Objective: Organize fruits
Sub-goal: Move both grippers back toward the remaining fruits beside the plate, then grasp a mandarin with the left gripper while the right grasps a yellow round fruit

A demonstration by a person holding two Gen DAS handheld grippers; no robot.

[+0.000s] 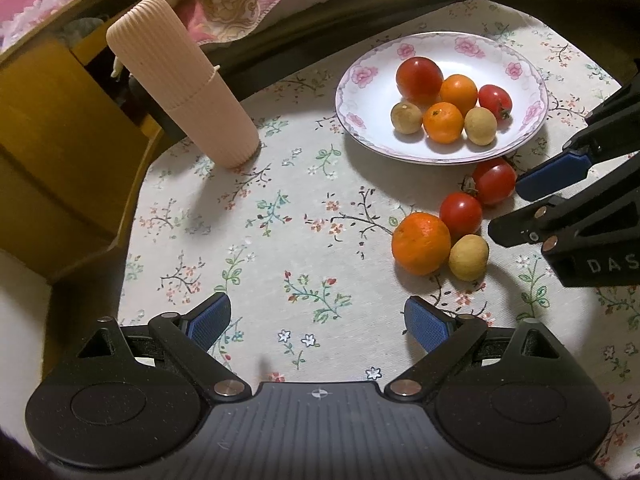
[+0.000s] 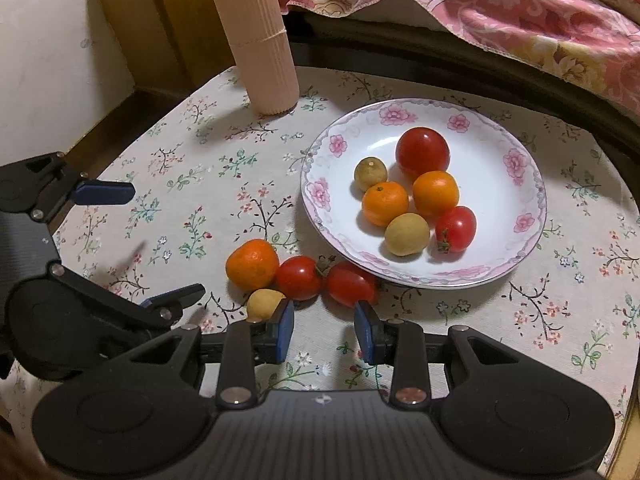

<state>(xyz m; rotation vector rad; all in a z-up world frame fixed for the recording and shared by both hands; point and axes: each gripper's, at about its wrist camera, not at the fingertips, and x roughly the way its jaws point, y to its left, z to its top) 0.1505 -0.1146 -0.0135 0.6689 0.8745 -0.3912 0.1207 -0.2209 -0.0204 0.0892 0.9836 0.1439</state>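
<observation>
A white plate with a pink floral rim (image 2: 320, 216) (image 1: 360, 80) holds several fruits: tomatoes, small oranges and yellow-brown round fruits. On the floral cloth in front of the plate lie an orange (image 2: 252, 264) (image 1: 420, 242), two tomatoes (image 2: 298, 278) (image 2: 352, 284) and a yellow-brown fruit (image 2: 264, 304). My right gripper (image 2: 325, 320) (image 1: 528, 204) hovers just short of the tomatoes, its jaws a narrow gap apart with nothing between them. My left gripper (image 1: 318, 318) (image 2: 166, 240) stands wide open over bare cloth, left of the loose fruits.
A tall ribbed beige container (image 1: 180, 80) (image 2: 256, 40) stands upright at the table's far left edge. Yellow wooden furniture (image 1: 52, 140) sits beyond the left rim. A pink patterned cloth (image 2: 480, 12) lies behind the table.
</observation>
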